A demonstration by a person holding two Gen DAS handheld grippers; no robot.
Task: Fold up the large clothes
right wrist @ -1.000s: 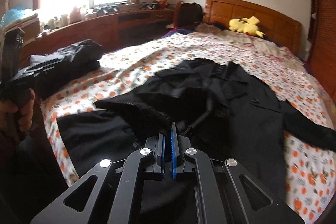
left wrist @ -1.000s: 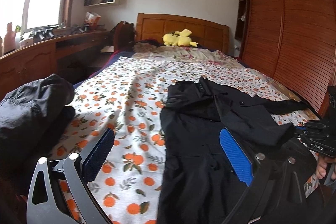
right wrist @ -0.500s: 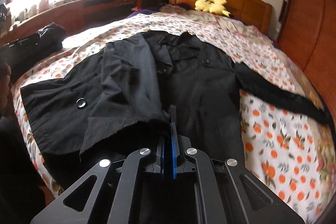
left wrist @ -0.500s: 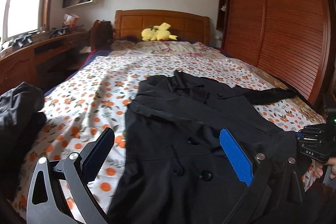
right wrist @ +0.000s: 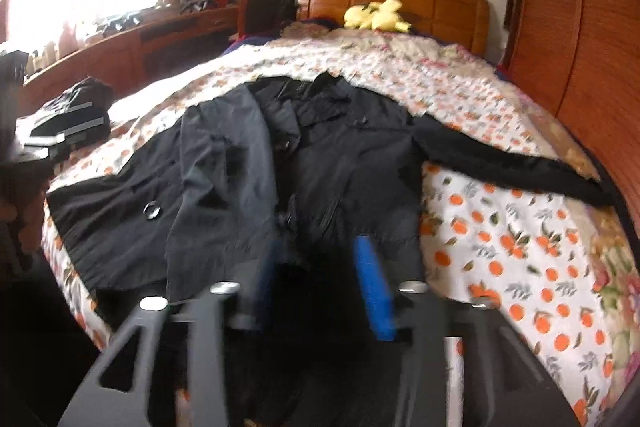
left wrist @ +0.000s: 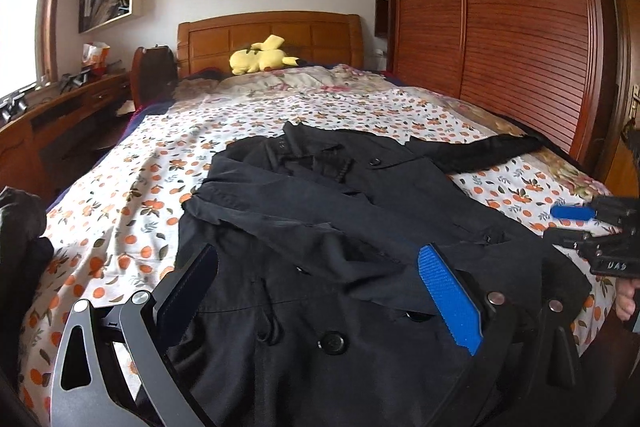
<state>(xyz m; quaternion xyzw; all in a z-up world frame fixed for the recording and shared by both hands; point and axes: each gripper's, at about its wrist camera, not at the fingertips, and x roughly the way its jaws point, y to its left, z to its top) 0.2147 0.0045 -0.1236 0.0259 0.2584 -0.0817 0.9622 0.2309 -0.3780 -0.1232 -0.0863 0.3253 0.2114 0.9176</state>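
Note:
A large black coat (left wrist: 340, 227) lies face up on the orange-print bedspread (left wrist: 132, 211). Its left sleeve is folded diagonally across the chest; the other sleeve (left wrist: 492, 151) stretches out to the right. My left gripper (left wrist: 320, 279) is open and empty, above the coat's lower front. In the right wrist view the coat (right wrist: 320, 163) lies ahead, with the folded sleeve (right wrist: 224, 187) on top. My right gripper (right wrist: 316, 271) is open and empty just above the coat's hem. It also shows in the left wrist view (left wrist: 592, 227), at the right bed edge.
A yellow plush toy (left wrist: 260, 57) lies at the wooden headboard (left wrist: 272, 35). A wooden wardrobe (left wrist: 512, 19) lines the right side. A desk (left wrist: 60, 111) runs along the left under the window. Dark folded clothes (right wrist: 68, 115) sit at the bed's left edge.
My right gripper carried the sleeve across the coat, laid it down and opened. My left gripper swung right over the coat and stayed open.

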